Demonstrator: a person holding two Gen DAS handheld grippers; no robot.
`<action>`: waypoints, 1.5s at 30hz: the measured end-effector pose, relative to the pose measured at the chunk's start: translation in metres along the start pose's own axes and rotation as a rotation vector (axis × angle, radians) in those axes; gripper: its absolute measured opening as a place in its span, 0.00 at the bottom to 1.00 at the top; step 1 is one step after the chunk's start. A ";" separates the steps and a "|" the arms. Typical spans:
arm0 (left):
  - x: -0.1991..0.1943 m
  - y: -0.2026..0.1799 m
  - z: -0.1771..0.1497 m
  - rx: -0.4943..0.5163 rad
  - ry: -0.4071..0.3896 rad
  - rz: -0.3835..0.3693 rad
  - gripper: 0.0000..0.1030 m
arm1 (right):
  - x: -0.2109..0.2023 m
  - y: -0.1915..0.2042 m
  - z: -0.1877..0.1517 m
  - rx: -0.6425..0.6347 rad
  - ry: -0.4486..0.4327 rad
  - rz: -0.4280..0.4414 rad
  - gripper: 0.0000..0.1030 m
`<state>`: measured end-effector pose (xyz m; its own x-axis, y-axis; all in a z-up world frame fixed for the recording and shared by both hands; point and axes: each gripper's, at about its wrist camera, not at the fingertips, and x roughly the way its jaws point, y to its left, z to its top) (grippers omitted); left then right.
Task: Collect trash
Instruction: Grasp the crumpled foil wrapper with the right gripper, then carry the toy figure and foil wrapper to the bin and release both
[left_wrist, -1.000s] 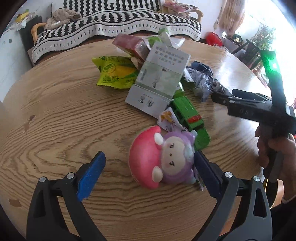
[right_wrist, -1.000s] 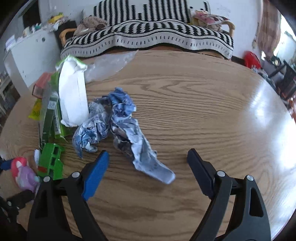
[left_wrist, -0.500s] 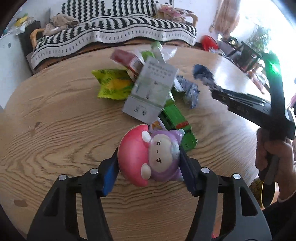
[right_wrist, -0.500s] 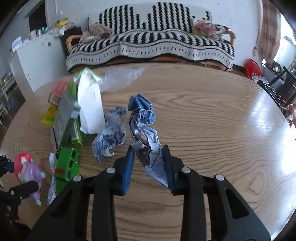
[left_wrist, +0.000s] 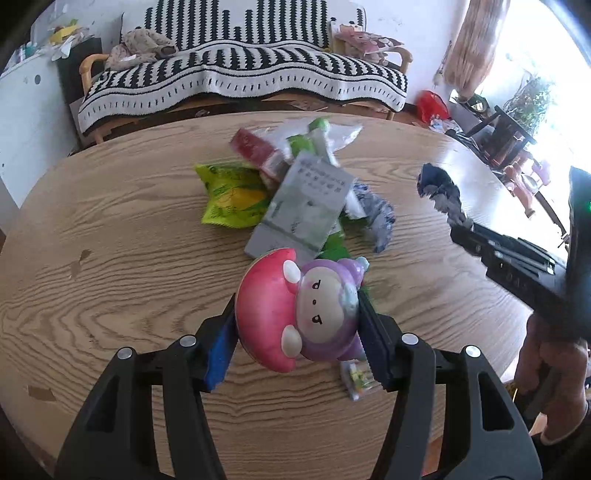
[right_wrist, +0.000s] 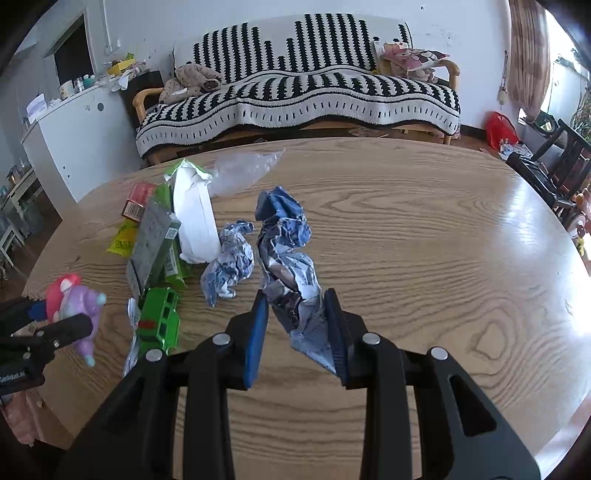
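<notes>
My left gripper (left_wrist: 297, 332) is shut on a pink and purple mushroom toy (left_wrist: 295, 314) and holds it above the round wooden table (left_wrist: 110, 266). The toy also shows in the right wrist view (right_wrist: 74, 302). My right gripper (right_wrist: 295, 325) is shut on a crumpled blue and white paper wad (right_wrist: 286, 258), lifted off the table; the wad shows in the left wrist view (left_wrist: 439, 192) too. A second crumpled blue paper (right_wrist: 229, 266) lies on the table to its left.
A pile lies mid-table: a grey carton (left_wrist: 303, 206), a yellow-green snack bag (left_wrist: 232, 195), a red box (left_wrist: 255, 147), a clear plastic bag (right_wrist: 243, 170), a green toy truck (right_wrist: 159, 321) and a small wrapper (left_wrist: 358, 376). A striped sofa (right_wrist: 303, 99) stands behind.
Both grippers closed on their objects and lifted: the left took the mushroom toy off the table, the right raised the blue paper wad higher.
</notes>
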<state>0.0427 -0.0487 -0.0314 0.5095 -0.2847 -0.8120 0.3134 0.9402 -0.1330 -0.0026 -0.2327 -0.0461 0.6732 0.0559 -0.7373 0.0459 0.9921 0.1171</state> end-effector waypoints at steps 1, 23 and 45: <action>0.000 -0.005 0.002 0.002 -0.003 -0.003 0.57 | -0.004 -0.002 -0.002 0.002 0.000 -0.004 0.30; 0.001 -0.188 -0.002 0.140 -0.019 -0.215 0.57 | -0.149 -0.131 -0.078 0.250 -0.086 -0.156 0.30; -0.025 -0.493 -0.110 0.483 0.111 -0.491 0.57 | -0.338 -0.350 -0.296 0.615 -0.086 -0.537 0.30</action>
<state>-0.2126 -0.4843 -0.0079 0.1402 -0.6108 -0.7793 0.8210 0.5117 -0.2533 -0.4649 -0.5653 -0.0348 0.4976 -0.4427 -0.7459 0.7575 0.6407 0.1250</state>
